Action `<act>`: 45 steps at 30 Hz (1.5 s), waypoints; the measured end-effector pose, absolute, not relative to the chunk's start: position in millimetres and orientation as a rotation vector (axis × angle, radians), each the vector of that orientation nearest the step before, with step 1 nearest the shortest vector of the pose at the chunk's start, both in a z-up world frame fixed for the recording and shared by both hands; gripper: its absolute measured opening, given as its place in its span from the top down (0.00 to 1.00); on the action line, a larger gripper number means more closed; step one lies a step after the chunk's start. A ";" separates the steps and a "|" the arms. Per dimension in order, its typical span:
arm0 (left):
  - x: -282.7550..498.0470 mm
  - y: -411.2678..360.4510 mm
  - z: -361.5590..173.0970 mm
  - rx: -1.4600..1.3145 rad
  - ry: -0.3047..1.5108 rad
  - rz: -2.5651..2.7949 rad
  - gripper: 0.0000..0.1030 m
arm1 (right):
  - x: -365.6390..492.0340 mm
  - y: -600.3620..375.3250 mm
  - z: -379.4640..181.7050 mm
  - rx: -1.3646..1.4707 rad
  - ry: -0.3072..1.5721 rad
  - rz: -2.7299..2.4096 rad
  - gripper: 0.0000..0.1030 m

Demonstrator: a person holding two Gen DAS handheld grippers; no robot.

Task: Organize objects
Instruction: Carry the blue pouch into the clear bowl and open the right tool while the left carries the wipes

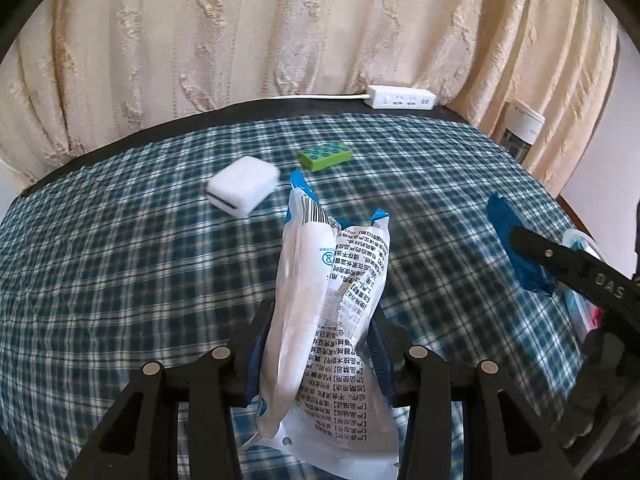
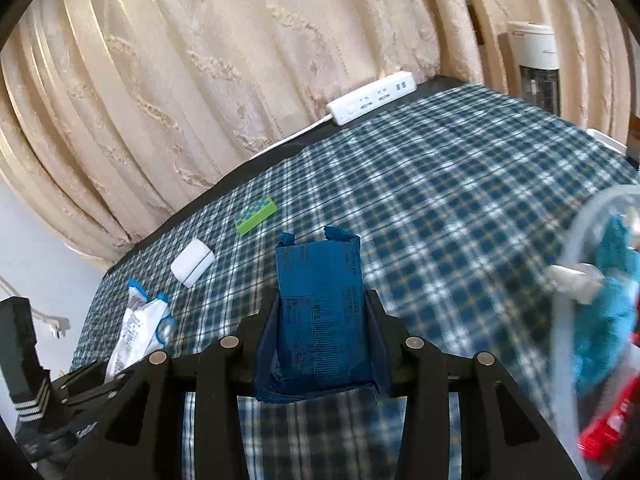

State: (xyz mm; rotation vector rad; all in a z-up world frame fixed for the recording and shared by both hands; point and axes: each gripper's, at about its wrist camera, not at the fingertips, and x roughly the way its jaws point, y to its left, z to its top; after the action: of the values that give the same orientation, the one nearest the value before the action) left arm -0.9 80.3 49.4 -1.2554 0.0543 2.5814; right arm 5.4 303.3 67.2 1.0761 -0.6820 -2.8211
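A plaid cloth [image 1: 120, 280] covers the tabletop [image 1: 256, 114], with cream curtains [image 1: 280, 28] hanging behind it. On the cloth lie a white case [image 1: 242, 190] and, just beyond it, a green block [image 1: 325, 156] with blue studs; nothing lies between them and the grippers. A white power strip [image 1: 402, 97] sits on the bare far edge, and a white appliance [image 2: 534, 66] stands past the right corner. At the right of the right wrist view a clear bin [image 2: 568, 280] holds teal and red items, blurred.

The left gripper [image 1: 320, 354] tilts down over the cloth and pinches a white packet [image 1: 332, 312] that sticks up between its fingers. The right gripper [image 2: 320, 340] slants down too, rolled to one side, clamped on a dark blue packet [image 2: 320, 304] held above the cloth.

The white packet carries a barcode and dense Chinese print, too small to read. The blue one shows fine print, illegible. Letters "DAS" show on the right gripper's finger in the left view.
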 end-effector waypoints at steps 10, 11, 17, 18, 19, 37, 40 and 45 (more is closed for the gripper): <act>4.2 106.2 48.3 -1.245 0.095 2.524 0.54 | 59.8 344.3 93.3 0.983 -0.744 -2.908 0.59; 4.8 108.9 48.7 -1.244 0.098 2.519 0.54 | 65.7 349.7 97.2 0.972 -0.744 -2.928 0.59; 6.9 124.7 50.0 -1.230 0.119 2.488 0.54 | 102.5 393.6 111.1 0.950 -0.736 -3.098 0.59; 6.5 127.2 49.5 -1.230 0.123 2.481 0.54 | 108.8 404.3 109.9 0.967 -0.741 -3.127 0.59; 6.6 130.6 48.7 -1.233 0.127 2.471 0.54 | 111.4 410.9 108.7 0.979 -0.746 -3.143 0.59; 13.8 171.8 49.4 -1.213 0.188 2.414 0.54 | 132.9 508.8 83.4 1.185 -0.781 -3.371 0.59; 14.1 176.5 49.3 -1.212 0.194 2.408 0.54 | 128.4 513.1 79.7 1.217 -0.778 -3.364 0.59; 12.8 180.1 49.4 -1.223 0.181 2.393 0.54 | 126.1 516.2 76.5 1.224 -0.796 -3.355 0.58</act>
State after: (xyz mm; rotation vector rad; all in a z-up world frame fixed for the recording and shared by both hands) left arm 12.8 180.1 49.4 -1.2227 0.1813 2.3932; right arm 126.1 516.2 76.5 1.2245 -0.7964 -3.3549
